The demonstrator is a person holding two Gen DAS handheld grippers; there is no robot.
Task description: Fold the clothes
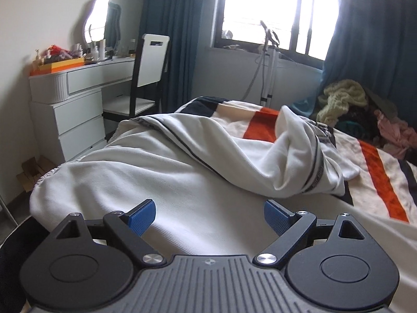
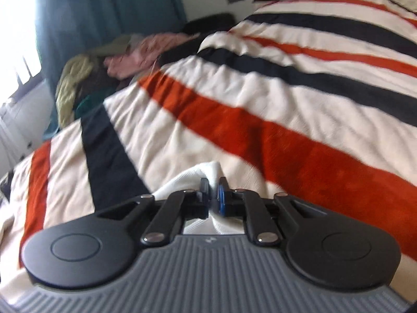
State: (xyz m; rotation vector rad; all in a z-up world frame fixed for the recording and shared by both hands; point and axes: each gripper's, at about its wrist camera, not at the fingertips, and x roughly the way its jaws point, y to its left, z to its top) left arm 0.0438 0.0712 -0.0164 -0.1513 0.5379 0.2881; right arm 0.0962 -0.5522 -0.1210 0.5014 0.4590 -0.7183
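A white garment (image 1: 169, 167) with thin dark stripes lies rumpled across the bed, one part folded over towards the right. My left gripper (image 1: 209, 215) hovers just over its near, flat part with the blue pads wide apart and nothing between them. In the right wrist view my right gripper (image 2: 214, 195) is shut on a bunched corner of the white garment (image 2: 192, 176), which pokes out above the fingers over the striped blanket (image 2: 260, 109).
The bed carries a cream blanket with orange and black stripes (image 1: 378, 172). A heap of other clothes (image 1: 365, 114) lies at the far side by the blue curtain. A white dresser (image 1: 78, 104) and a chair (image 1: 148, 78) stand left of the bed, under a bright window.
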